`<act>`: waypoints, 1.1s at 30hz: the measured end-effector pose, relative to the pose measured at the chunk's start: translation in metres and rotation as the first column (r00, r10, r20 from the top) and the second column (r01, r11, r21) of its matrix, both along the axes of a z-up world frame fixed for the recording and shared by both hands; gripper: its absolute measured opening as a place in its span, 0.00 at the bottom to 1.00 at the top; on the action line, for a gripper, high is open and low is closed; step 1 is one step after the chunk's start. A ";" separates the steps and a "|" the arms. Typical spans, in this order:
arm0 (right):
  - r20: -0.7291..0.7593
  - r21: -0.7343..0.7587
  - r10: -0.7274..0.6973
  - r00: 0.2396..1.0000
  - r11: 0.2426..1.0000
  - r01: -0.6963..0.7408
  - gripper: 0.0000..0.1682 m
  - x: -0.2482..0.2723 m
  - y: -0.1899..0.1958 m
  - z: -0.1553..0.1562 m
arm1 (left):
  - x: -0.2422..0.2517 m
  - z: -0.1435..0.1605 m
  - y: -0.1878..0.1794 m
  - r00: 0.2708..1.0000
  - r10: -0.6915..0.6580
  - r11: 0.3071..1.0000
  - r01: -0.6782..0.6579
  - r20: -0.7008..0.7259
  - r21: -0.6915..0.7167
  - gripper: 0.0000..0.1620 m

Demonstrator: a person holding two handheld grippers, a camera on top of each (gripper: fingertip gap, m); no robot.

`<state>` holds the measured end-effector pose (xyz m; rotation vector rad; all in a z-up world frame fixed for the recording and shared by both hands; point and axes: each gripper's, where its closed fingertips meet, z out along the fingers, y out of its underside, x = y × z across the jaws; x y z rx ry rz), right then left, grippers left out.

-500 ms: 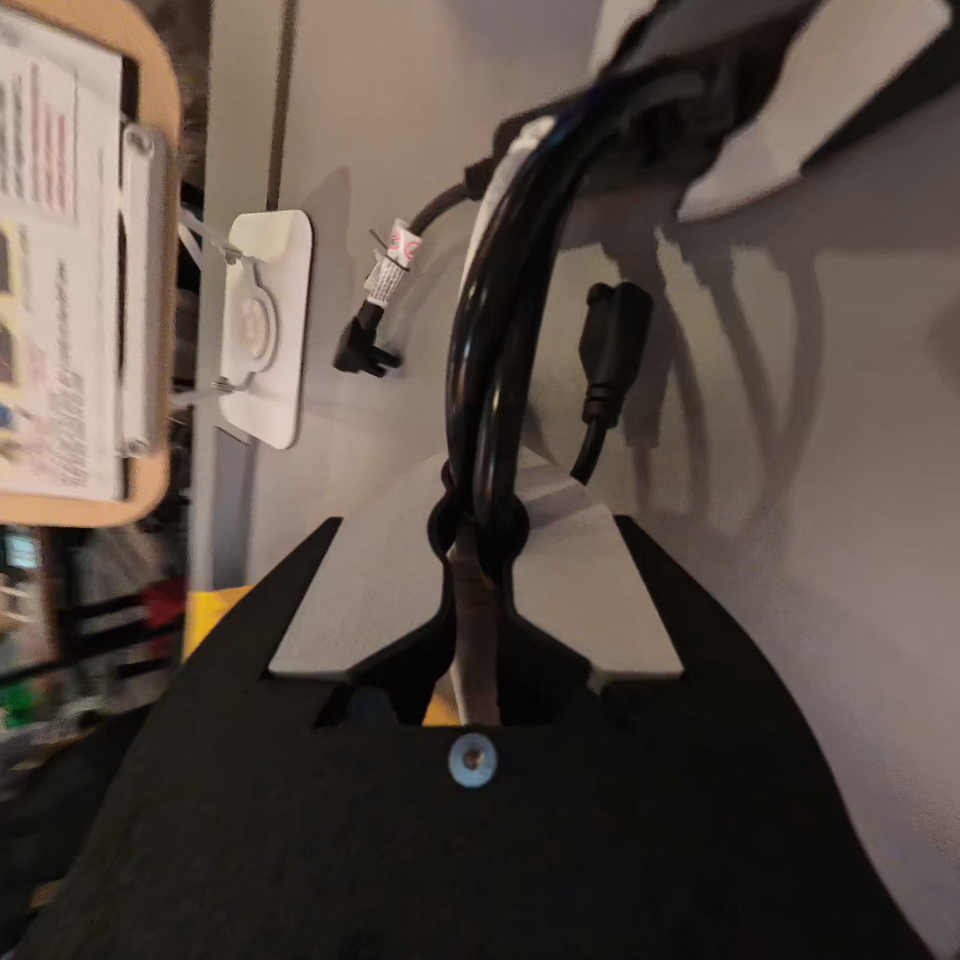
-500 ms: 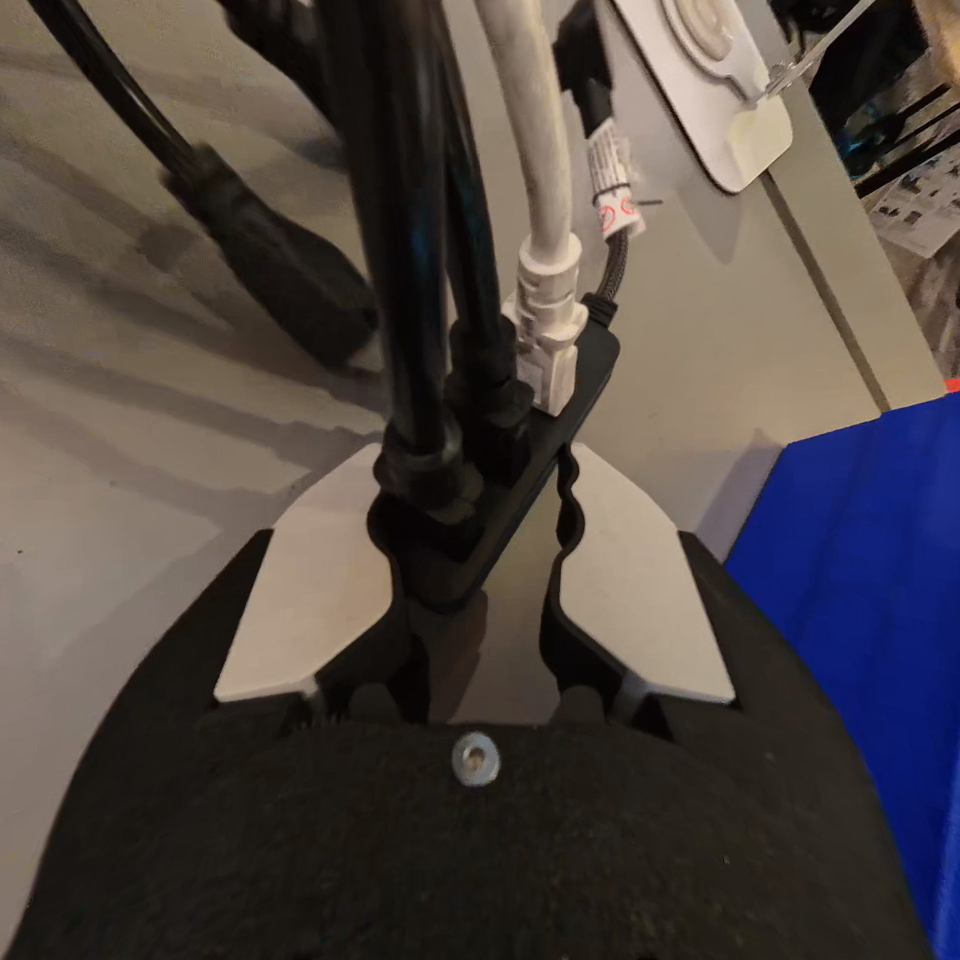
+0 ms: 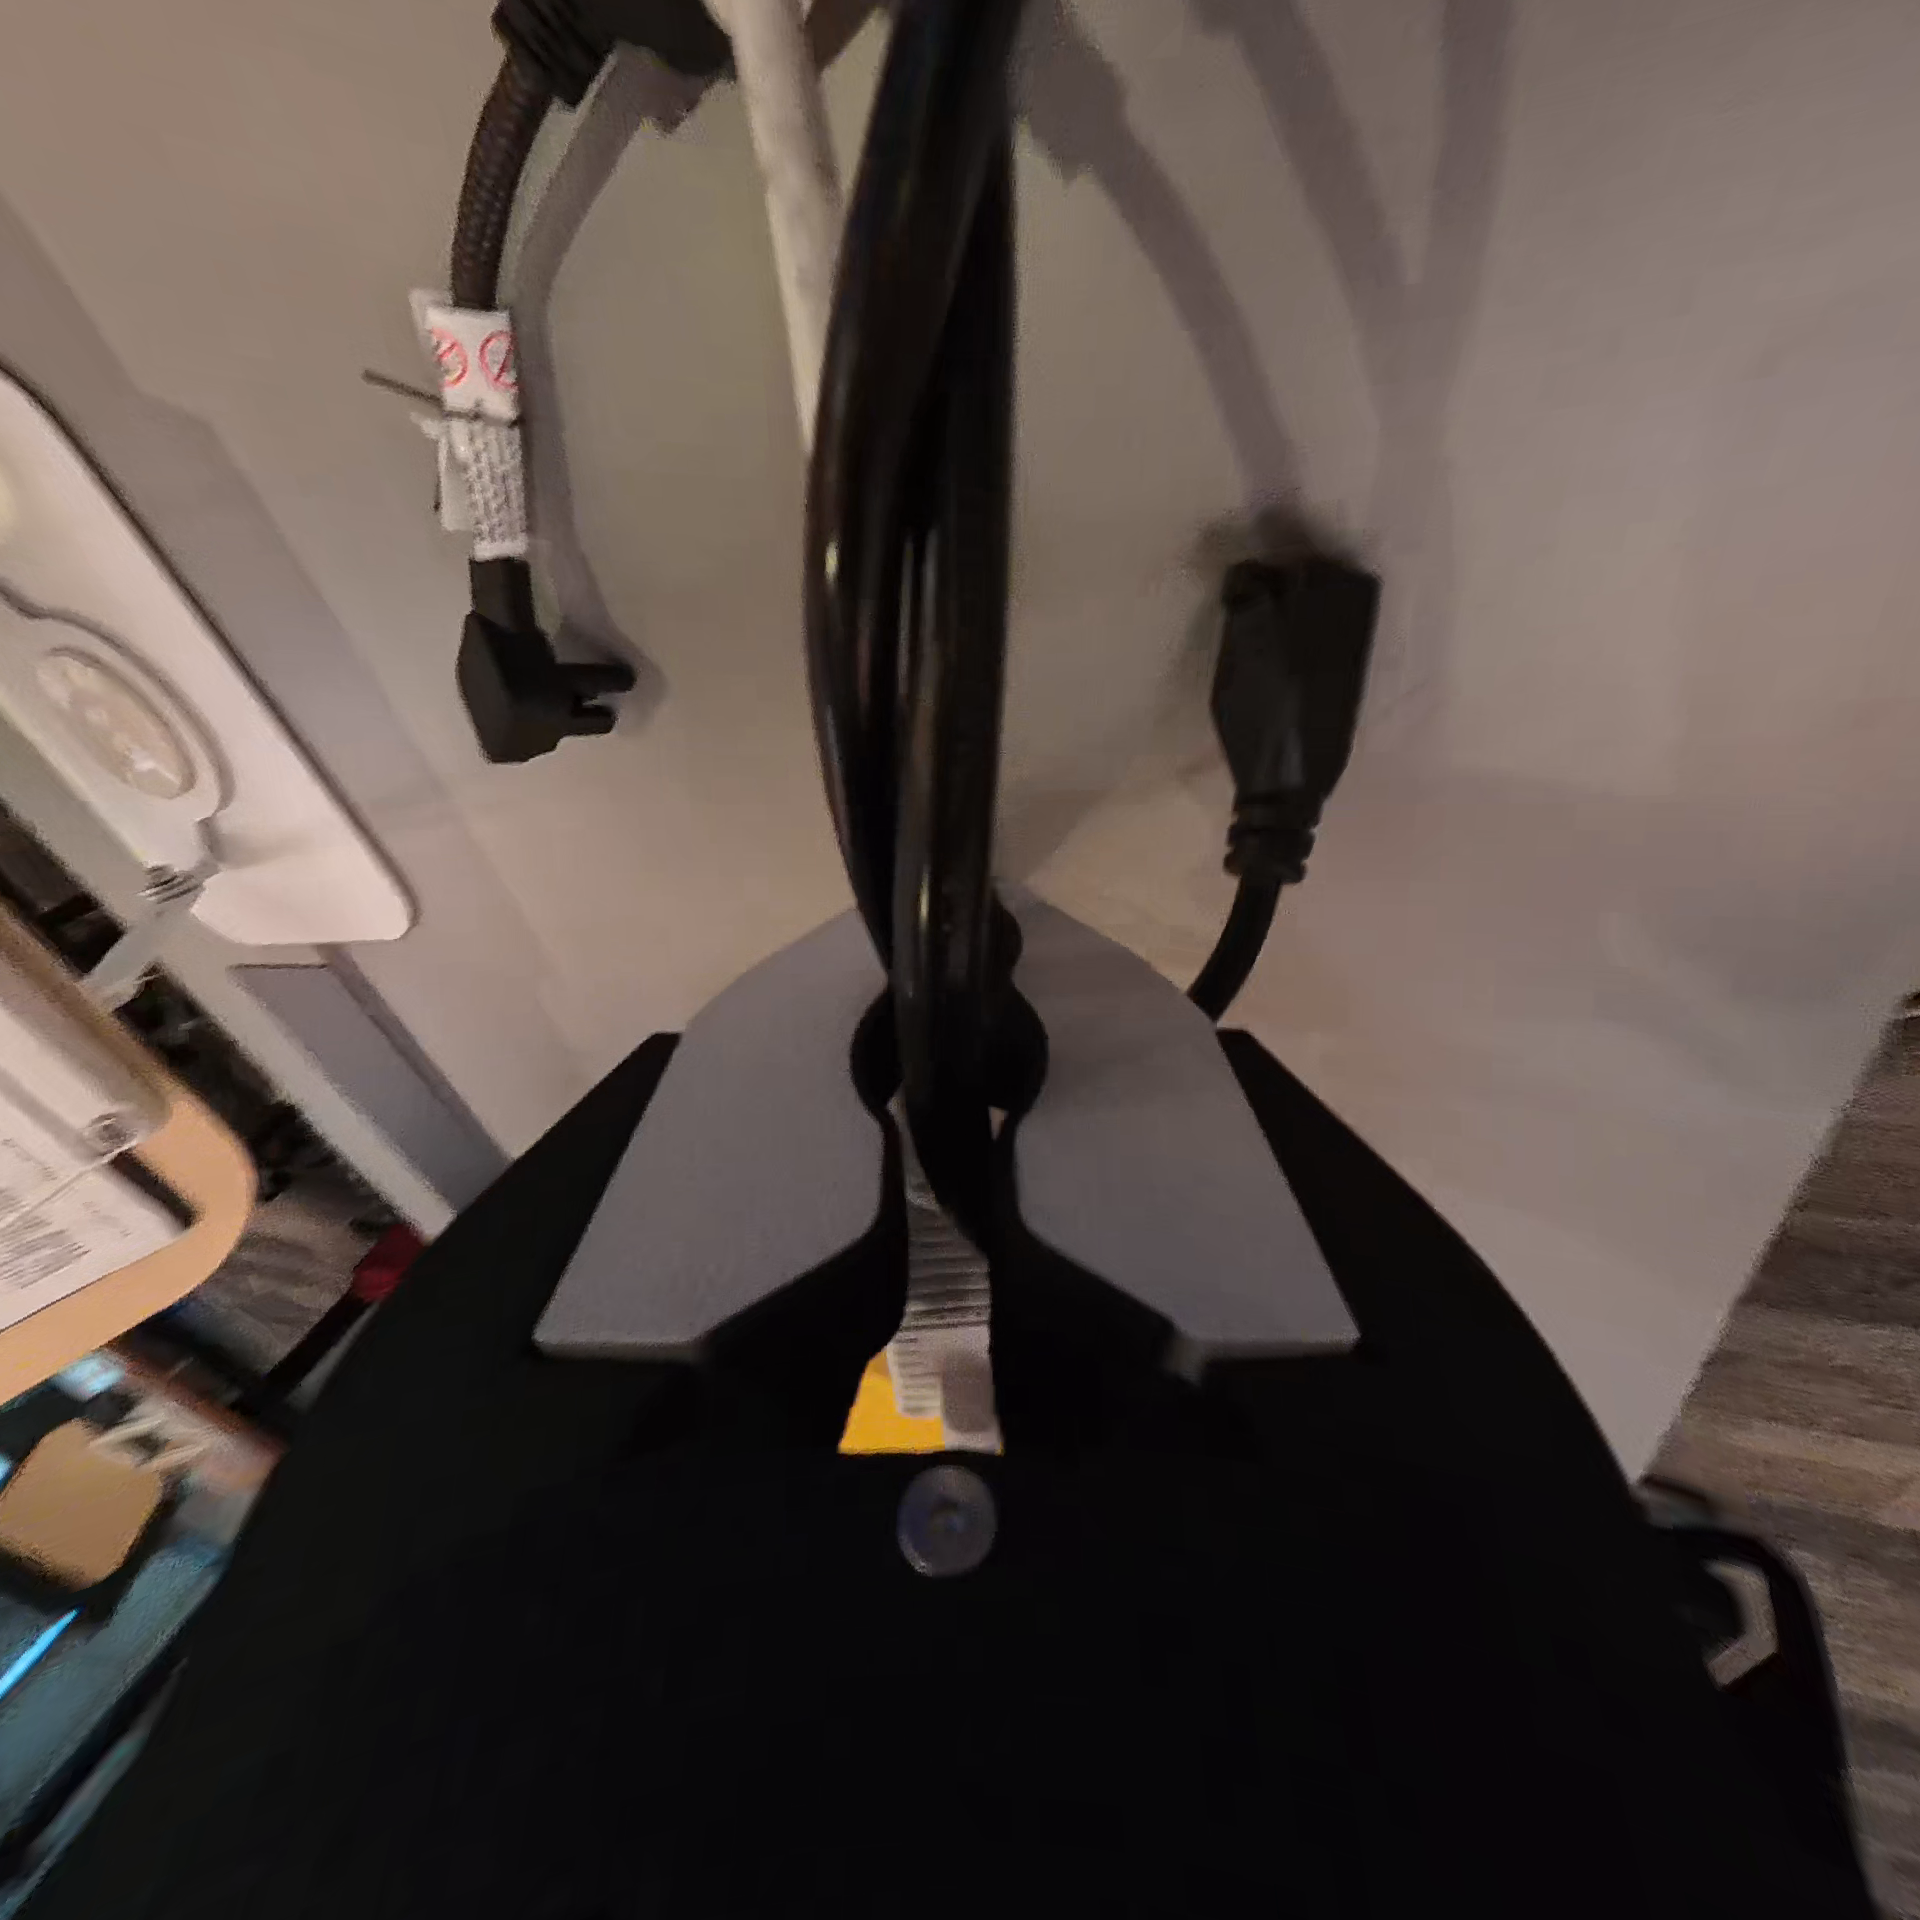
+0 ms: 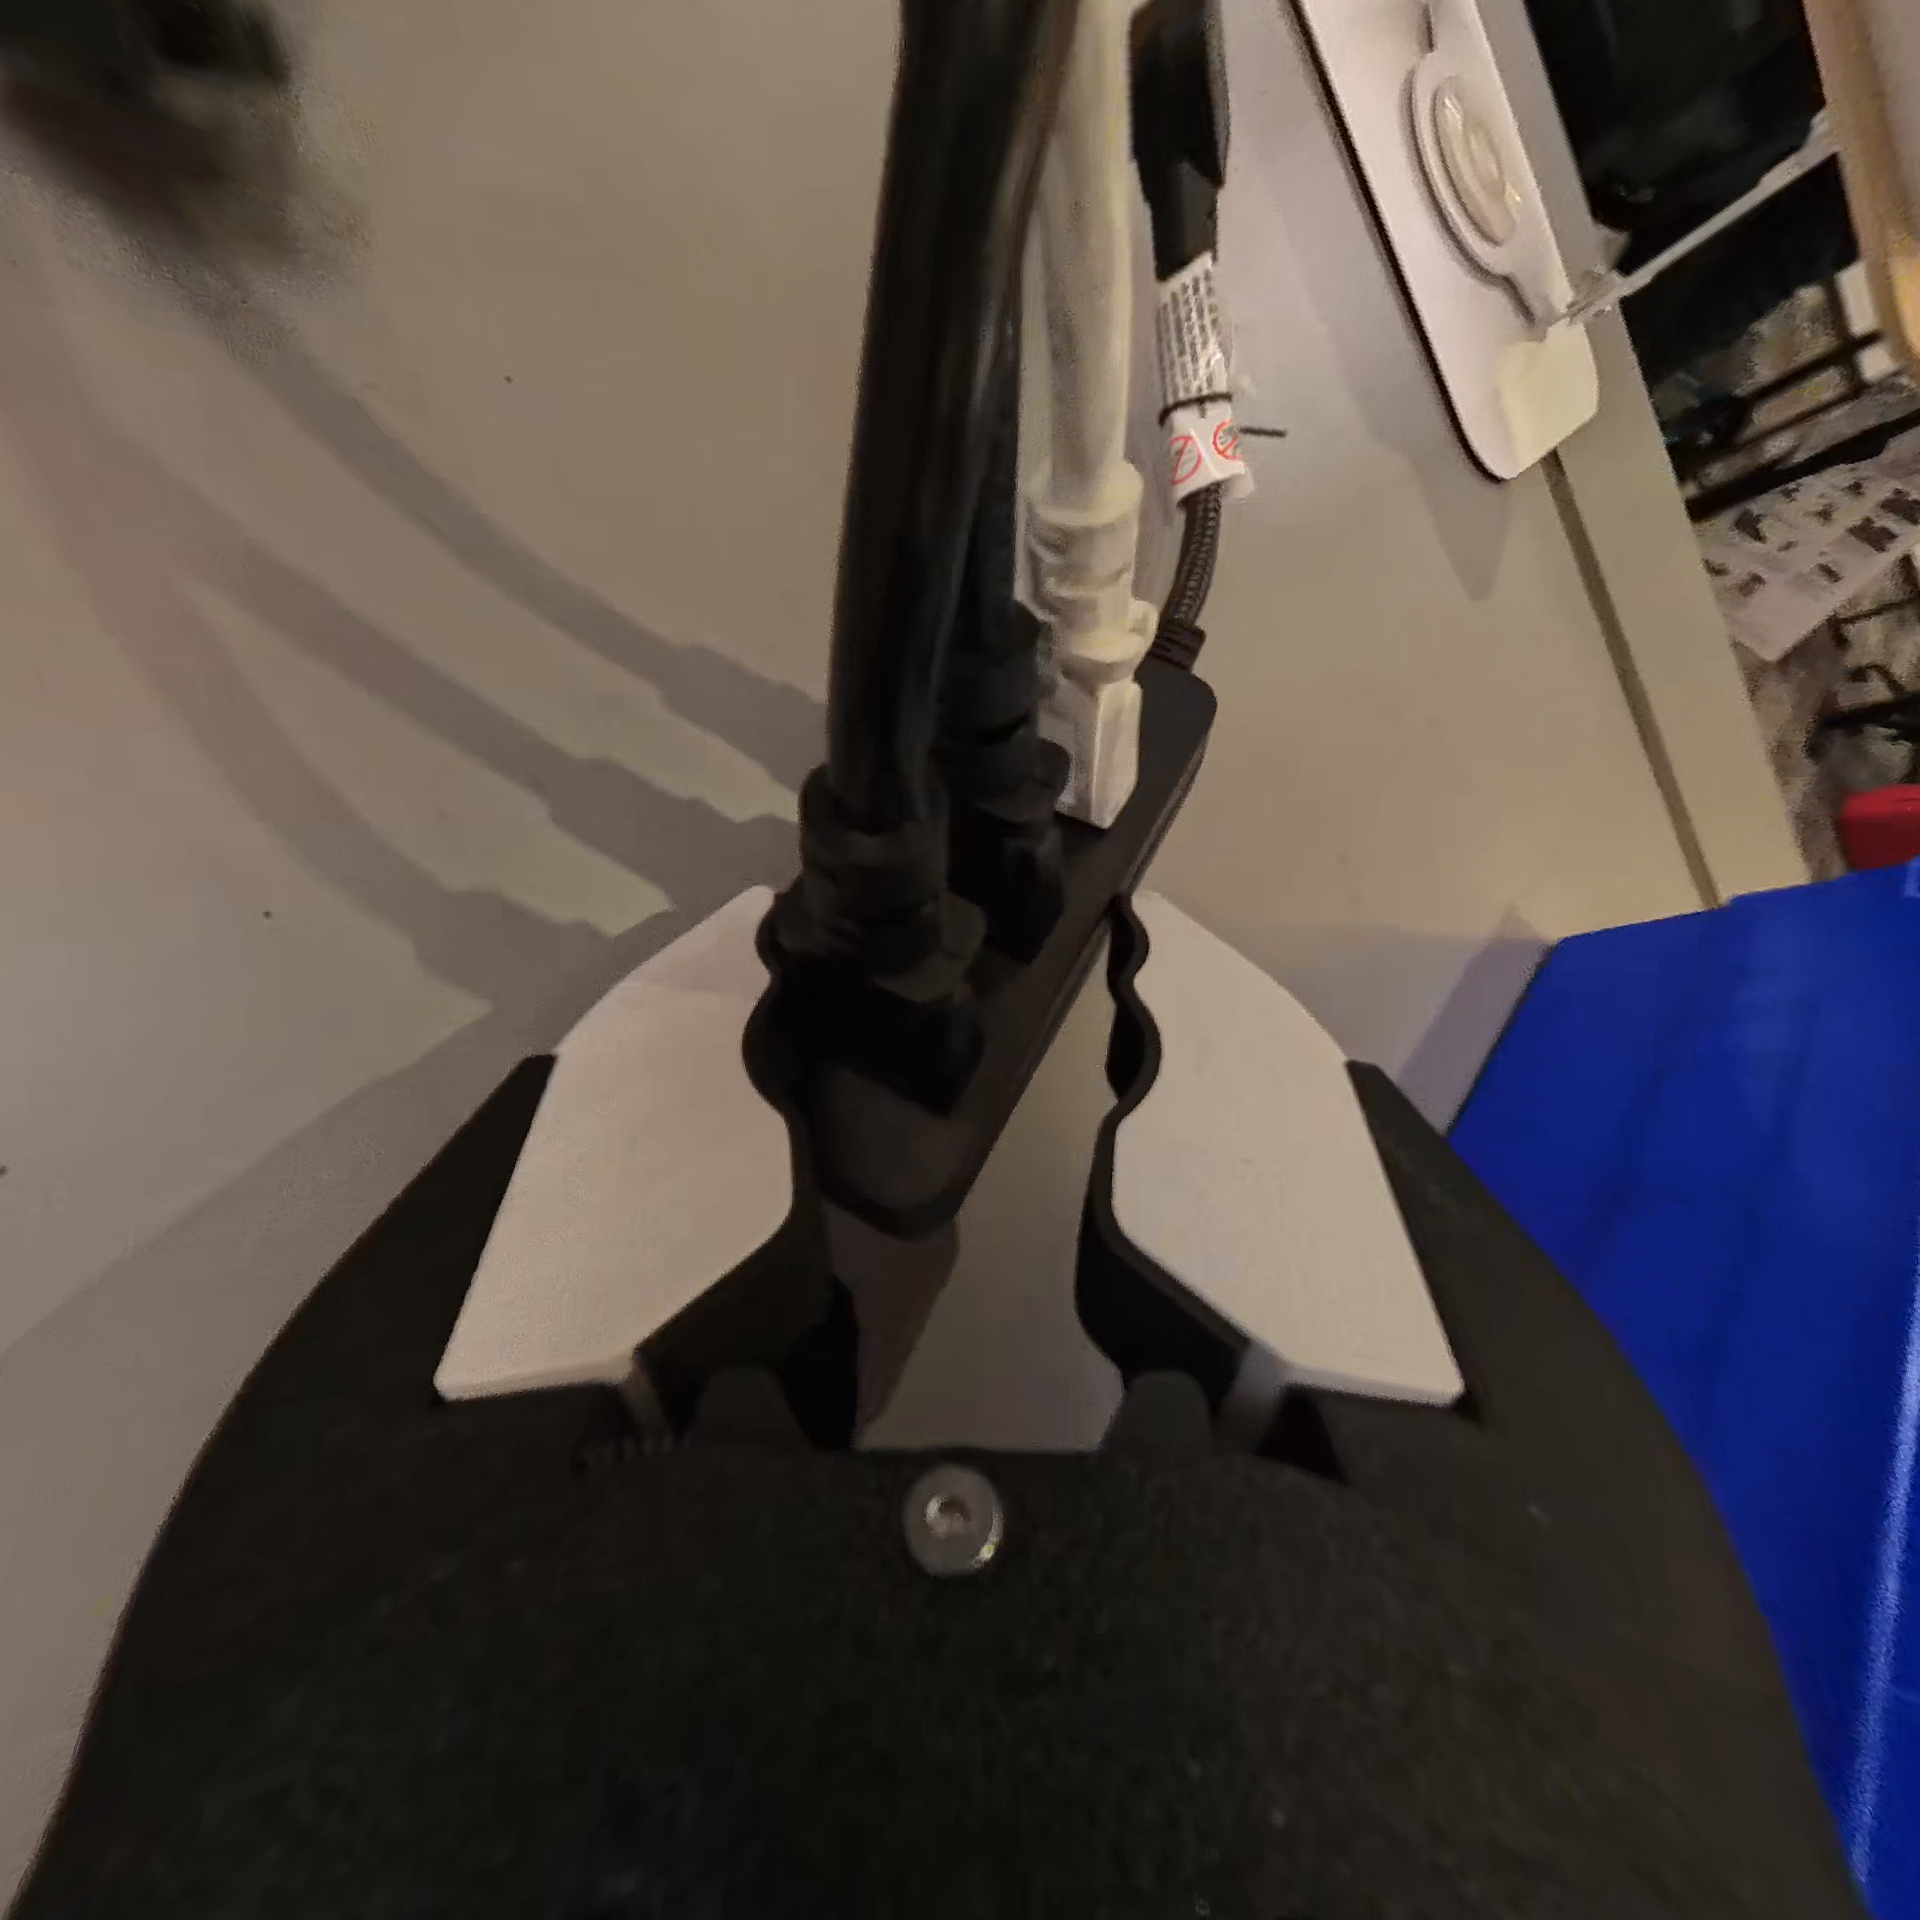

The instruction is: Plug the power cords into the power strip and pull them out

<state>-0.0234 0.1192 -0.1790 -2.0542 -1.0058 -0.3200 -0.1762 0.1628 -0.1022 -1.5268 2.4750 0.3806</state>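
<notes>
Cords sit plugged into the black power strip (image 4: 1049, 997): two thick black cords (image 4: 914, 520), a white cord (image 4: 1086, 457) and a thin braided lead (image 4: 1184, 582) with a white tag near its end. My right hand-held gripper (image 4: 940, 997) has that strip between its fingers; its left finger (image 4: 644, 1164) lies against the strip's plug side, while a gap shows between the strip and the right finger (image 4: 1257, 1164), so I cannot tell whether the grip is firm. The strip runs slantwise away from me, off the pale surface (image 4: 364, 935), its shadow lying beneath.

My left hand-held gripper (image 3: 945, 1060) is pinched tight around the black cords (image 3: 914, 520), which rise in a bundle from the notch between its fingertips; a ribbed grey strap (image 3: 940, 1299) shows behind them. To the bundle's left the braided lead's angled black plug (image 3: 530, 686) hangs free, and to its right a black connector (image 3: 1294, 675) lies on the surface. A white plate (image 3: 239, 748) sits at the surface's left edge, a blue object (image 4: 1714, 1351) beside my right gripper.
</notes>
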 end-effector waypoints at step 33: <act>0.230 0.045 -0.032 0.973 0.999 0.022 0.31 0.011 0.009 0.002 | -0.038 0.041 0.017 0.990 -0.126 0.894 0.084 0.068 0.439 0.30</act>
